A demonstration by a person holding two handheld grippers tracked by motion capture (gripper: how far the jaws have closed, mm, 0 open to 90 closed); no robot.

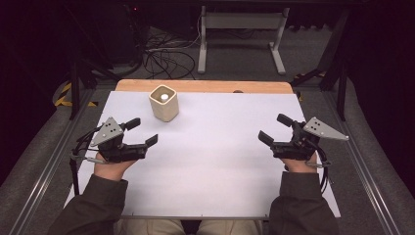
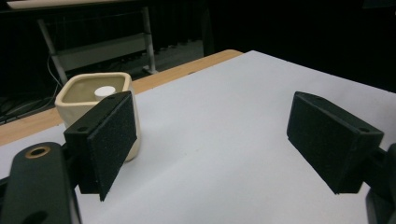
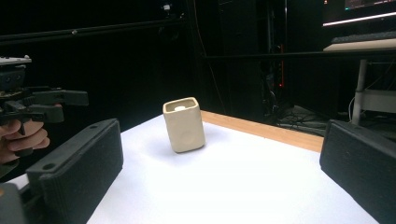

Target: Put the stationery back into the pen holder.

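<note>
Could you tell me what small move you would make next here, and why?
Probably ease the left gripper forward toward the cream square cup. Its jaws stand wide open and empty, and the cup stands upright just ahead of it at the far left of the white table; the right gripper, also open, is farther off.

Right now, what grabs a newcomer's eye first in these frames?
The cream square pot stands alone and upright near the far left of the white table, with a small white round thing inside it. Next, the two black grippers: the left gripper and the right gripper hang open at the table's sides, holding nothing.
</note>
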